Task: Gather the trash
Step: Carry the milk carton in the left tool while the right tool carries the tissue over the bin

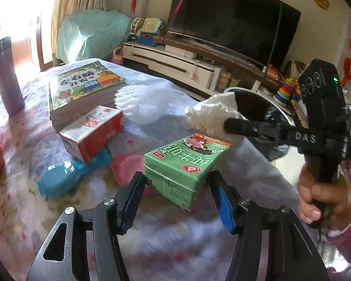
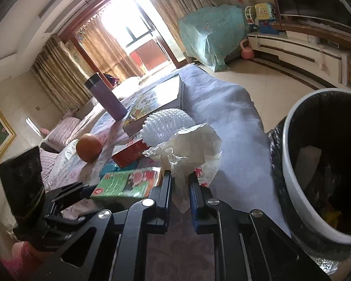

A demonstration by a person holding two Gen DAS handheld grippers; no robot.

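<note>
We judge the step in hand to be carrying: the right gripper (image 2: 179,188) is clamped on the tissue (image 2: 189,147), which hangs off the table's near edge, close to the bin (image 2: 292,164) on the floor beside the table. The next move calls for swinging the tissue over the bin's mouth and only then parting the fingers, since a light tissue can drift or cling to a pad. The left gripper (image 1: 176,196) has its fingers apart, one on either side of the green carton (image 1: 184,166) lying near that same edge; we cannot tell whether the pads touch it. We judge the carton to be the next pickup. The right wrist view shows the bin's interior, with some waste already in it, and an orange (image 2: 89,147) further in on the table. The left wrist view shows the hand (image 1: 320,201) on the right gripper's handle and the red carton (image 1: 93,132) beside the books (image 1: 82,89).
</note>
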